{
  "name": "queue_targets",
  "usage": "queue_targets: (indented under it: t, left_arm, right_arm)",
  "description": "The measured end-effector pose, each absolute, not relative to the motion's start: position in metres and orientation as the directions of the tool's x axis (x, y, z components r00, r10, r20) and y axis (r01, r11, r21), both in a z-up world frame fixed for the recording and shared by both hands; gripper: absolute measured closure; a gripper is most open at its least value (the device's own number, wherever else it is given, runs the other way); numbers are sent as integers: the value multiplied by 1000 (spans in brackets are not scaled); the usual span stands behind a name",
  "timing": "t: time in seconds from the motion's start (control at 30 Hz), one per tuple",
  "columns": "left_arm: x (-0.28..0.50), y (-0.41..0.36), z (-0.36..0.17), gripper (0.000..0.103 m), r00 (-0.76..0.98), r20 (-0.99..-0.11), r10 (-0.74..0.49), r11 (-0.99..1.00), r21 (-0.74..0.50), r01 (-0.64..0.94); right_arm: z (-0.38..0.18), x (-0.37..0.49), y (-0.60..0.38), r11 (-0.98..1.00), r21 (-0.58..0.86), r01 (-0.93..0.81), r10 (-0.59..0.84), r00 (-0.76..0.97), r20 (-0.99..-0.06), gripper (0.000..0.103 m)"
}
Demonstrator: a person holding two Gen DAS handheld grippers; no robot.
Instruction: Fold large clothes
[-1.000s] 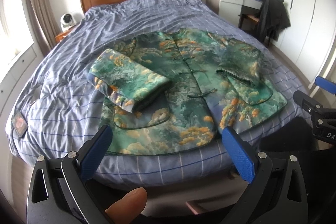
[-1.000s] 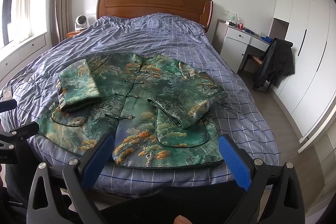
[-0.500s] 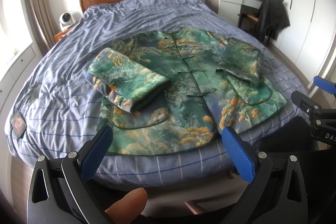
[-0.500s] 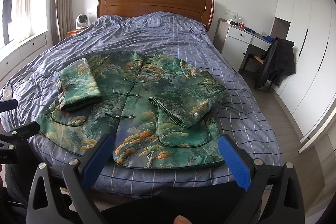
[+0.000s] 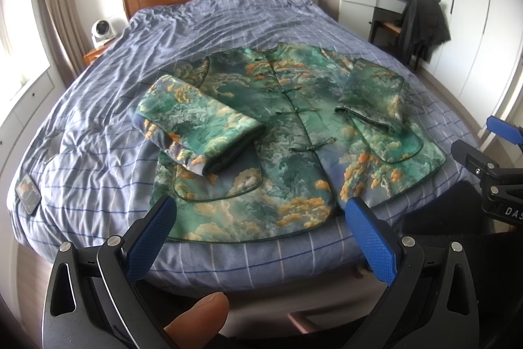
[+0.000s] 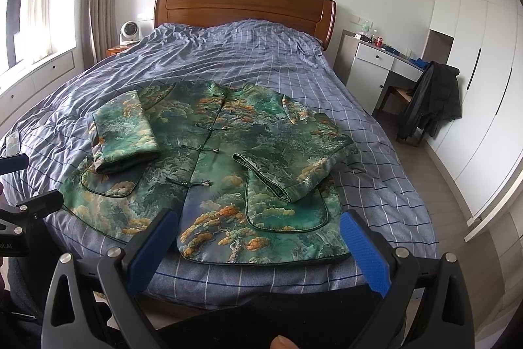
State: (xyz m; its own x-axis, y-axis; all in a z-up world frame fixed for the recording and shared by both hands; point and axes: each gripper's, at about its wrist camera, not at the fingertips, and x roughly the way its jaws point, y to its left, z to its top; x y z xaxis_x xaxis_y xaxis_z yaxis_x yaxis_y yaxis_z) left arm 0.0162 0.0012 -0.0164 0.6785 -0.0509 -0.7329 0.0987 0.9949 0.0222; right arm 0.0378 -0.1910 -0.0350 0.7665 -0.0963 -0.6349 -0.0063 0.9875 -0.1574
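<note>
A green jacket with an orange cloud pattern [image 5: 294, 146] lies flat, front up, on the bed, hem toward me; it also shows in the right wrist view [image 6: 215, 165]. Both sleeves are folded inward: the left sleeve [image 5: 199, 126] and the right sleeve [image 5: 376, 94] rest on the body. My left gripper [image 5: 258, 215] is open and empty, held off the foot of the bed just short of the hem. My right gripper [image 6: 258, 228] is open and empty, likewise just short of the hem.
The bed [image 5: 98, 126] has a blue checked cover and a wooden headboard [image 6: 245, 5]. A phone [image 5: 28, 192] lies at its left edge. A fan [image 5: 102, 31] stands on the nightstand. A desk [image 6: 385, 64] and a chair with a dark coat [image 6: 431, 100] stand at the right.
Both grippers have drifted slightly; the jacket sits a little higher in the right wrist view. The jacket itself has not moved. Both grippers stay open.
</note>
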Motion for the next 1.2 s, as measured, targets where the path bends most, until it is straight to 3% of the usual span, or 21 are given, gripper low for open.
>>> queue_targets:
  t: [1.2]
  left_arm:
    - [18,2,-17,0,678,-733,-52,995,24,102]
  right_arm:
    - [-36,37,-189,987,-160,-5,-99,766,-635,2]
